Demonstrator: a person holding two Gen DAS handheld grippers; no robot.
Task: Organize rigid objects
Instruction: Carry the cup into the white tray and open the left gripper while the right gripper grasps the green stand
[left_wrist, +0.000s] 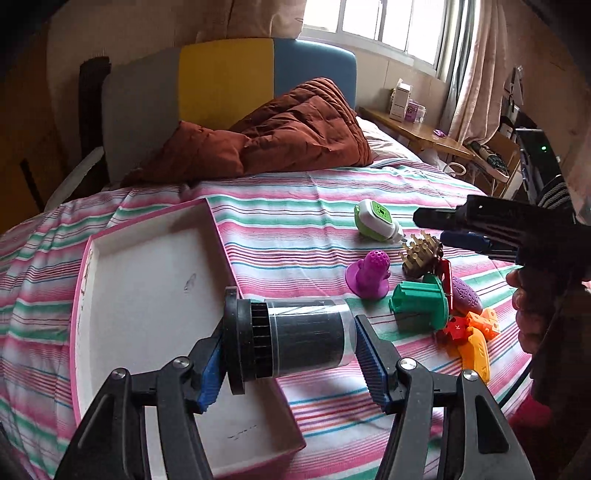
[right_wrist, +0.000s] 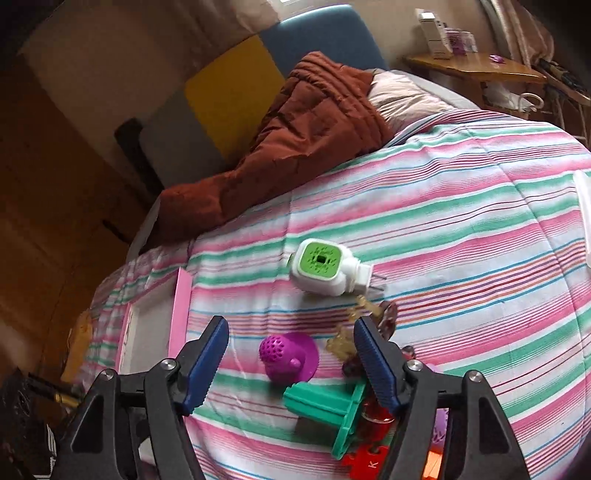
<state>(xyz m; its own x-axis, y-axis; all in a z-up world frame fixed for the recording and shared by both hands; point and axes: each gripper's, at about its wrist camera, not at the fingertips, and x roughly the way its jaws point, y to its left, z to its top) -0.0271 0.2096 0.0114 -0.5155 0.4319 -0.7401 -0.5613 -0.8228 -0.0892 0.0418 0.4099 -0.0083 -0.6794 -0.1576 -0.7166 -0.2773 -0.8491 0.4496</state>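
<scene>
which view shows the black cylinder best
The left wrist view: the black cylinder lies sideways between the pads of the left hand-held gripper, above the pink tray, seen whole from ribbed cap to clear end. The right wrist view does not show it at all.

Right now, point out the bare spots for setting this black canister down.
The pink-rimmed tray is bare inside across its white floor. Striped bedspread lies free between the tray's far rim and the brown quilt. It is crowded on the right: green-and-white plug-in, purple toy, green spool and orange pieces sit clustered.
</scene>
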